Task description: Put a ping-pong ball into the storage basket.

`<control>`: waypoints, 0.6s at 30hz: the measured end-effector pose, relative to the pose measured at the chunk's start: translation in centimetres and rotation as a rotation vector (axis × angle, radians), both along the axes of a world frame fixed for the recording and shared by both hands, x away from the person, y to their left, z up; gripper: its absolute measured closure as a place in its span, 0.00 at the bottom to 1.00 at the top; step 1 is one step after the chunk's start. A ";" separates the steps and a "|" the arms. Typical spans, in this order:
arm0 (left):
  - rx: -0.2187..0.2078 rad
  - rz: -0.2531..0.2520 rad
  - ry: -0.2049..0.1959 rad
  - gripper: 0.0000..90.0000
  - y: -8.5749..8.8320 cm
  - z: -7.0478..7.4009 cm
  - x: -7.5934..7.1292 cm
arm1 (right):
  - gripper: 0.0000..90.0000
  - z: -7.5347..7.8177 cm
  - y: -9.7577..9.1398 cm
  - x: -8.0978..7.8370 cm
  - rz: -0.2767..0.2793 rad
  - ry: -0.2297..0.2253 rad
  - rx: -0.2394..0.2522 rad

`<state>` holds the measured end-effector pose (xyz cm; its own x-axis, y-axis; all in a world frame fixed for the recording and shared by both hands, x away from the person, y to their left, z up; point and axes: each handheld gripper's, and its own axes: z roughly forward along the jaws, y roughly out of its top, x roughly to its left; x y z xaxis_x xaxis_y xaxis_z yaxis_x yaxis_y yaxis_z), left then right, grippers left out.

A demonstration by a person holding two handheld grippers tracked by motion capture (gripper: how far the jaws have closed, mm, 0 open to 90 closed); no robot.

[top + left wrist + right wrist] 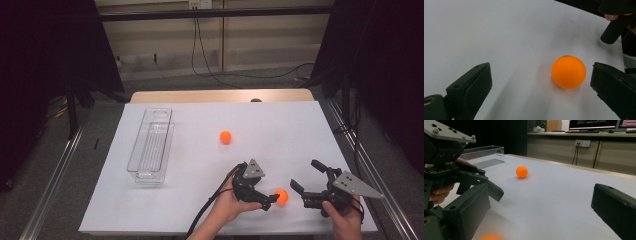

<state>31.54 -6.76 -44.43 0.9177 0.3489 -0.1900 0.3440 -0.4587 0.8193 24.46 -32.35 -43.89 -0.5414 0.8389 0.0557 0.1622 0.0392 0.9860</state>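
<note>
Orange ball (pixel 281 196) lies on the white table cover (pixel 280 125) in the lower right of the high view, and we see our left gripper (pixel 270 202) reaching it with its jaws spread wide. In the left gripper view the same ball (pixel 568 72) sits right of centre between the two jaws, just beside the right-hand jaw, though we cannot tell whether it touches; the left-hand jaw is well apart from it. Our right gripper (pixel 306 176), further right in the high view, also stands wide open and holds nothing. A second orange ball (pixel 225 136) rests near the middle of that frame. At centre left, the clear plastic tray (pixel 151 145) lies lengthwise with nothing inside it.
</note>
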 end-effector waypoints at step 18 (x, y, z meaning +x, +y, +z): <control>0.028 -0.024 0.010 0.07 -0.9 -0.2 0.0 | 0.01 0.0 0.0 0.0 0.000 -0.001 -0.002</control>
